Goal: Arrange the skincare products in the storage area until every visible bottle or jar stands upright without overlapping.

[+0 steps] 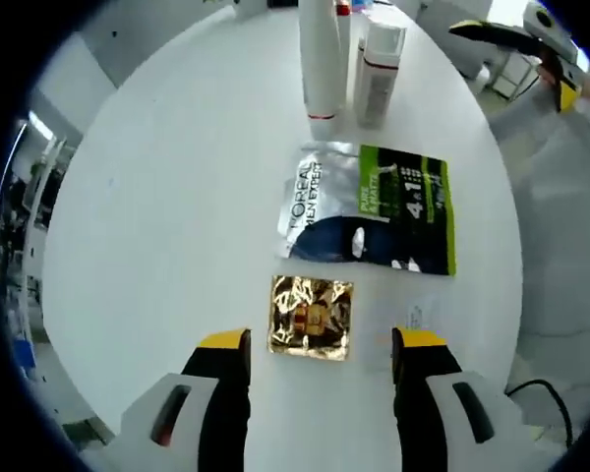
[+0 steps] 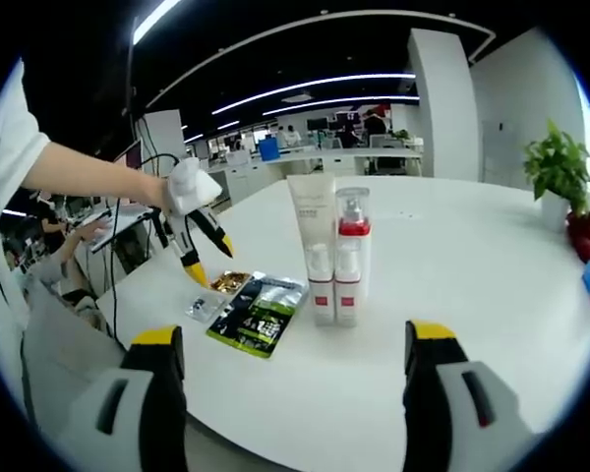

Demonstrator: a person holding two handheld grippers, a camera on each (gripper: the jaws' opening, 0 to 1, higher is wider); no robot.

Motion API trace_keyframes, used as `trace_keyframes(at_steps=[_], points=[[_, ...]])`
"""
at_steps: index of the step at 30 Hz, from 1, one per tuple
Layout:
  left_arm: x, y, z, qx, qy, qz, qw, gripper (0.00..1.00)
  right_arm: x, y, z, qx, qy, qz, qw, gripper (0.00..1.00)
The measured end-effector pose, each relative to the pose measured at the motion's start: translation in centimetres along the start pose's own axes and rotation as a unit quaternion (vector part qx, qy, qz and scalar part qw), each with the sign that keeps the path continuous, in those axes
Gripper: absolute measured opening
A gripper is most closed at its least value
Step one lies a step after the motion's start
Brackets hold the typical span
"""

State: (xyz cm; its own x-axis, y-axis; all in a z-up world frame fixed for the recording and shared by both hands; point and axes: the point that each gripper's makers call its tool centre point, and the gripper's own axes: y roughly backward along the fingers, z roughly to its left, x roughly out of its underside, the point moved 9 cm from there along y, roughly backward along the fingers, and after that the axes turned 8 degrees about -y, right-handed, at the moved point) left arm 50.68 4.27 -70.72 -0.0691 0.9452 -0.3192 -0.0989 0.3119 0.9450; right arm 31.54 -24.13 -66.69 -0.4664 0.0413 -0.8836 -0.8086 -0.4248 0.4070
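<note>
Left gripper [image 1: 320, 346] wide open, empty — gold sachet [image 1: 311, 316] at lower centre between its jaws. Right gripper [image 2: 295, 359] open, empty. Bottles [image 2: 332, 258] upright mid-frame, possibly touching; green sachet [image 2: 258, 313] flat beside them.

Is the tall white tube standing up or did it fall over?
Standing up. In the right gripper view the tall white tube rises straight from the white table, behind the smaller bottles.

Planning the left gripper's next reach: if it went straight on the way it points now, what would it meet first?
Most likely the gold foil sachet, lying flat on the white table between the open jaws of the left gripper; height above it is unclear.
</note>
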Motion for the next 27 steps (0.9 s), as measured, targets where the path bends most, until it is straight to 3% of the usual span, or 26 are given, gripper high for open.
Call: trace_keyframes(at_steps=[3, 11, 15, 19, 24, 27], points=[[0.1, 0.8, -0.8, -0.018, 0.045, -0.034, 0.9982, 0.62, -0.1, 0.1, 0.0, 0.001, 0.000, -0.007, 1.0000, 0.94], [1.3, 2.5, -4.0, -0.051, 0.129, -0.081, 0.9870, 0.73, -0.3, 0.3, 0.0, 0.003, 0.003, -0.018, 0.9998, 0.94], [2.2, 3.2, -5.5, -0.077, 0.187, -0.118, 0.9721, 0.84, -0.5, 0.5, 0.1, 0.004, 0.003, -0.025, 0.9997, 0.95], [3.3, 4.0, -7.4, -0.096, 0.221, -0.136, 0.9611, 0.85, -0.5, 0.5, 0.1, 0.002, 0.002, -0.028, 0.9996, 0.95], [4.0, 4.5, -9.7, -0.111, 0.267, -0.169, 0.9421, 0.88, -0.5, 0.5, 0.3, -0.009, -0.001, -0.030, 0.9995, 0.96], [4.6, 4.6, -10.9, -0.115, 0.286, -0.172, 0.9356, 0.89, -0.5, 0.6, 0.4, -0.014, -0.003, -0.030, 0.9995, 0.96]])
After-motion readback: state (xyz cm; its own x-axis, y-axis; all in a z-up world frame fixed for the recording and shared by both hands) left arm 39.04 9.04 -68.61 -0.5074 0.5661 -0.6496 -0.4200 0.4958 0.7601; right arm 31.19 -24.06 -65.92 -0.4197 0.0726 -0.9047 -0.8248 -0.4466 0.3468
